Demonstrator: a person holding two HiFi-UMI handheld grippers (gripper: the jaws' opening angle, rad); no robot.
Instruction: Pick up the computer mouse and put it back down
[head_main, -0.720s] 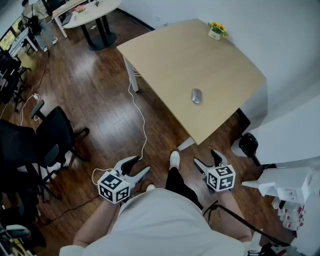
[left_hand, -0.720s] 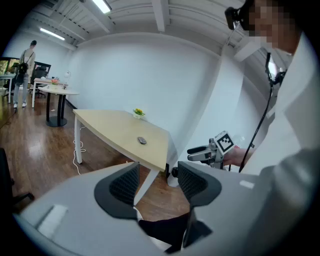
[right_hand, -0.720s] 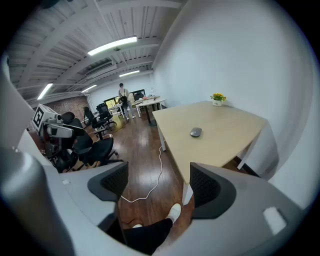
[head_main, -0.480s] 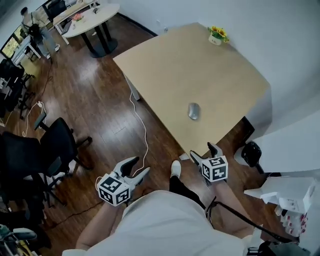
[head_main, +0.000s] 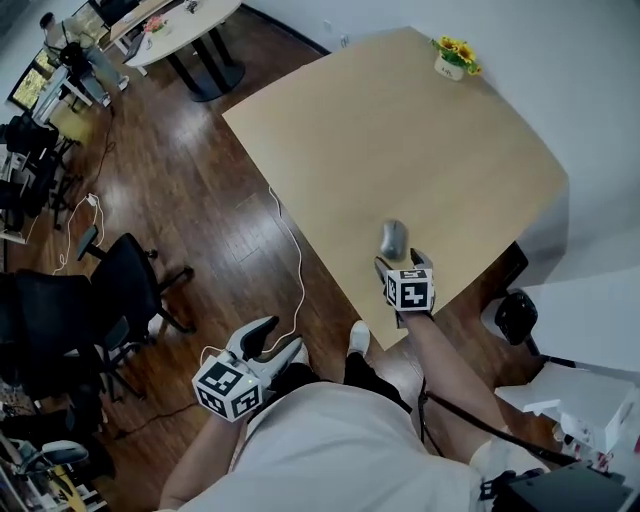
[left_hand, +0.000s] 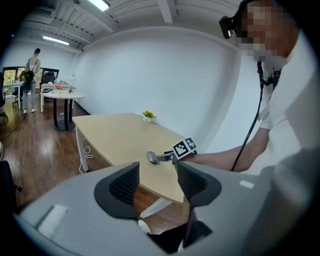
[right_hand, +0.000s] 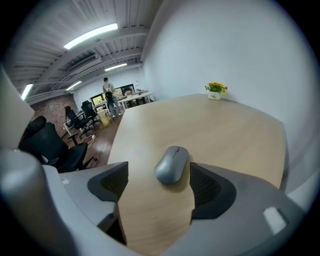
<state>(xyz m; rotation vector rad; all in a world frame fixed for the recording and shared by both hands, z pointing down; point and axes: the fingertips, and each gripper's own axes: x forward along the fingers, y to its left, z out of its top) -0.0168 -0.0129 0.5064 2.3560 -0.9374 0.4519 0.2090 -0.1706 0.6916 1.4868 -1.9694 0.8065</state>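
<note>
A grey computer mouse (head_main: 393, 239) lies near the front edge of the light wooden table (head_main: 400, 130). My right gripper (head_main: 403, 262) is stretched out over that edge, open, its tips just short of the mouse. In the right gripper view the mouse (right_hand: 172, 164) sits a little ahead of the spread jaws of that gripper (right_hand: 159, 182), untouched. My left gripper (head_main: 283, 335) hangs low by my left side above the floor, jaws apart and empty. In the left gripper view, past that gripper (left_hand: 157, 182), I see the mouse (left_hand: 151, 157) and the right gripper's marker cube (left_hand: 184, 147).
A small pot of yellow flowers (head_main: 453, 60) stands at the table's far corner. A white cable (head_main: 290, 250) runs over the wooden floor by the table's left side. Black office chairs (head_main: 120, 275) stand at the left. A round white table (head_main: 190, 15) is far back.
My right gripper has gone forward from beside my legs to the table's front edge, up to the mouse. The left gripper has stayed low by my side.
</note>
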